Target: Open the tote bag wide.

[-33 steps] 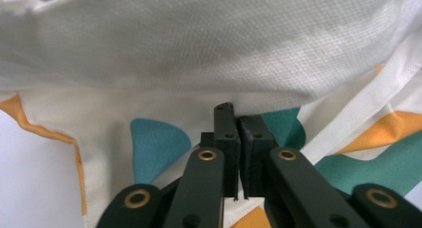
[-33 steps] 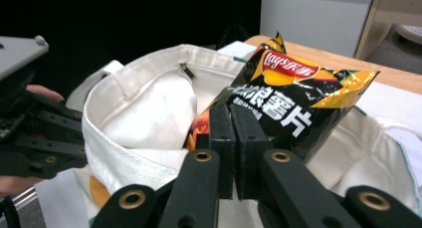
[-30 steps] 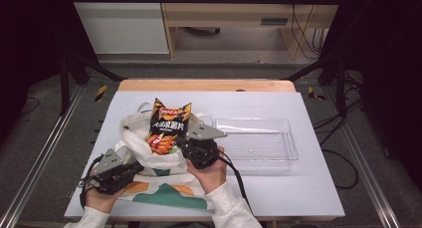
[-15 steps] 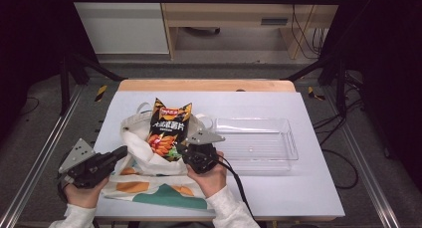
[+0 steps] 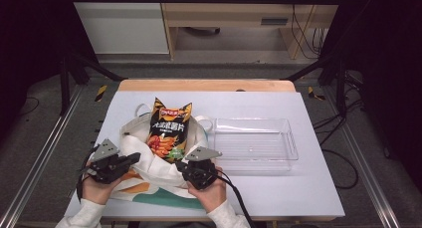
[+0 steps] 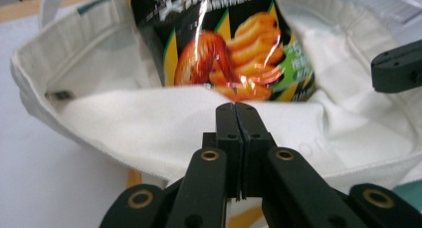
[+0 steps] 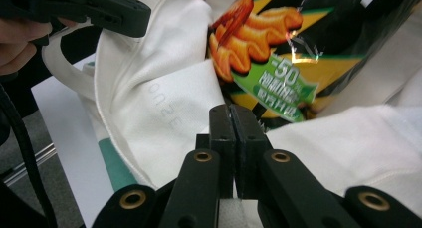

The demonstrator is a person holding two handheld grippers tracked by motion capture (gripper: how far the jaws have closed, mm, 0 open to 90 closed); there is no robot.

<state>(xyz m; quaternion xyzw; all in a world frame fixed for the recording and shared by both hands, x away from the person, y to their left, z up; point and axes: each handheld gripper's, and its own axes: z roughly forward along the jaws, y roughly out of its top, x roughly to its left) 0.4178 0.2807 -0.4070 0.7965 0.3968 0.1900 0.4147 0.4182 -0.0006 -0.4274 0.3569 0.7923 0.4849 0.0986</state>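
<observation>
A soft white canvas tote bag [image 5: 149, 158] is spread on the pale tabletop [image 5: 308, 188], its cloth creased and its hem stitched in a thick seam; patches of orange and teal print are seen on the part lying flat toward the person. A glossy black foil chip packet [image 5: 169, 131] is stood upright in the bag's open mouth, the lower half sunk between the cloth walls — its crimped top edge is notched into two points. Ridged orange chips and a red prawn-like picture are printed on the front; in the right gripper view a green band reading "-50%" is made out, while the rest of the lettering is in Chinese characters. Faint grey letters are printed on the canvas, too pale to be read.

The left gripper [image 6: 235, 108] is held at the bag's near left edge, jaws pressed together over the cloth, and whether fabric is pinched cannot be told. The right gripper [image 7: 232, 111] is held at the near right rim, jaws likewise pressed together.

A clear, rigid plastic tray [image 5: 291, 143] — rectangular with rounded corners — is set just beside the bag, to its right
</observation>
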